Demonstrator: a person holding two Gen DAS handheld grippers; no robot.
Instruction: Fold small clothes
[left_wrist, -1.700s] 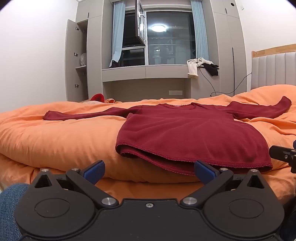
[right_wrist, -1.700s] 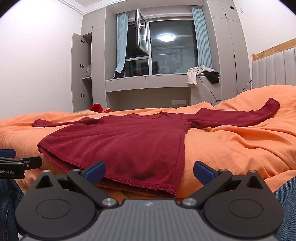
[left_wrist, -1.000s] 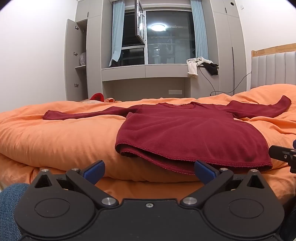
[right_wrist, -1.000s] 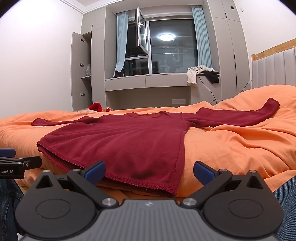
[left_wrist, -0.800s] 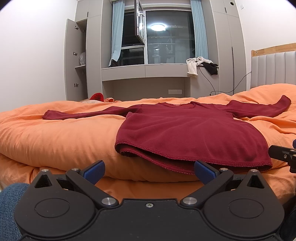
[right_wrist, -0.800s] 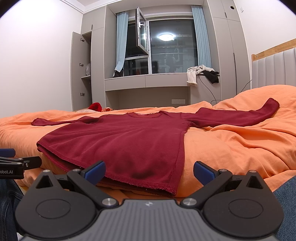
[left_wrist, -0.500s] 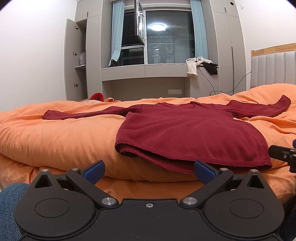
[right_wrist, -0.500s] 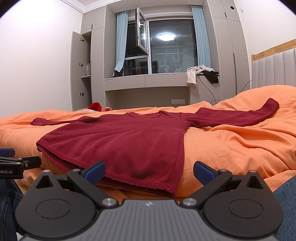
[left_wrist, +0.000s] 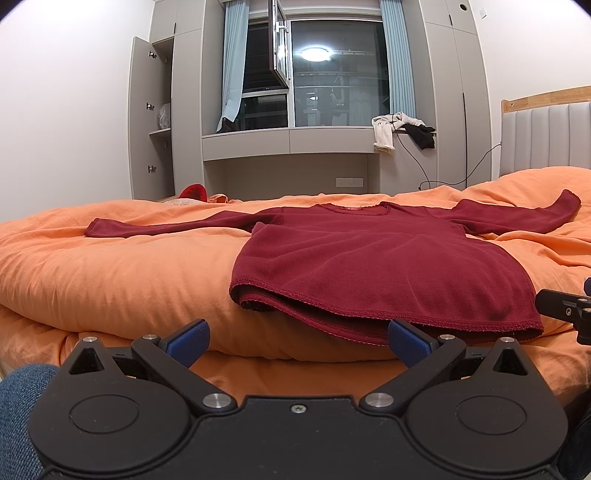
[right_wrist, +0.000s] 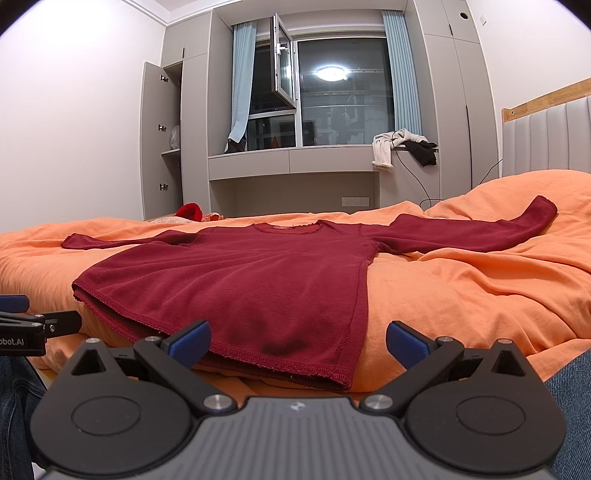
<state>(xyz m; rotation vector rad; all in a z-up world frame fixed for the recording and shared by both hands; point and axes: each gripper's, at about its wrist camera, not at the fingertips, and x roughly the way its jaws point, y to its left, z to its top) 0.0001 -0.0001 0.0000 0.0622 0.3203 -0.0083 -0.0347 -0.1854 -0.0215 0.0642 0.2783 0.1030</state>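
Observation:
A dark red long-sleeved top (left_wrist: 369, 258) lies flat on the orange duvet (left_wrist: 110, 273), sleeves spread left and right, hem toward me. It also shows in the right wrist view (right_wrist: 258, 280). My left gripper (left_wrist: 297, 341) is open and empty, just short of the hem's left part. My right gripper (right_wrist: 297, 341) is open and empty, just short of the hem's right corner. Each gripper's tip shows at the edge of the other view: the right one (left_wrist: 565, 310) and the left one (right_wrist: 33, 325).
The duvet (right_wrist: 461, 288) is rumpled at the right near a padded headboard (left_wrist: 546, 140). Beyond the bed stand a window ledge with clothes (left_wrist: 402, 133) and an open cupboard (left_wrist: 155, 122). A red item (left_wrist: 194, 192) lies past the far edge.

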